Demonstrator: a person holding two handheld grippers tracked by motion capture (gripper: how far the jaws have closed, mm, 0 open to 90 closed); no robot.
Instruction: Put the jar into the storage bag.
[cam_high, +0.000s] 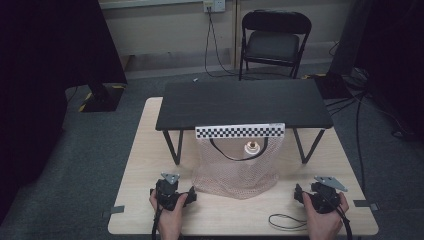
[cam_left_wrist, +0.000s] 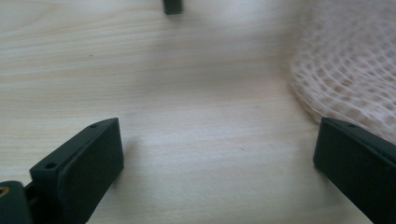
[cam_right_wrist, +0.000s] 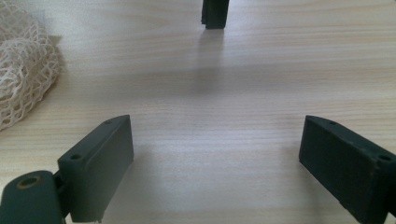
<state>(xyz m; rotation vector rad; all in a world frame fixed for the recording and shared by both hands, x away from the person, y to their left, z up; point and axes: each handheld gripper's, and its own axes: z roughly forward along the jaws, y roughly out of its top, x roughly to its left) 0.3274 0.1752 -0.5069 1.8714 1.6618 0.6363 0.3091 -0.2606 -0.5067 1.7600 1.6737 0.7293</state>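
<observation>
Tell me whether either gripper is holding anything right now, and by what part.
Nothing is held. The left gripper and right gripper both have their jaws wide apart over bare table; the mesh bag hangs untouched between them.

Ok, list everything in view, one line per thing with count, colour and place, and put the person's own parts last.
Mesh bag: one, pale pink, hanging from the black stand's front edge down onto the table, between the grippers.
Small bottle: one, pale with a brownish cap, inside the bag.
Checkered strip: one, black and white, along the stand's front edge.
Black stand: one, on the table's far half.
Table: one, light wood.
Cord loop: one, black, on the table's near edge by the right hand.
Folding chair: one, black, behind the table.
Left gripper: one, black, open, near the bag's left edge.
Right gripper: one, black, open, over bare table.
</observation>
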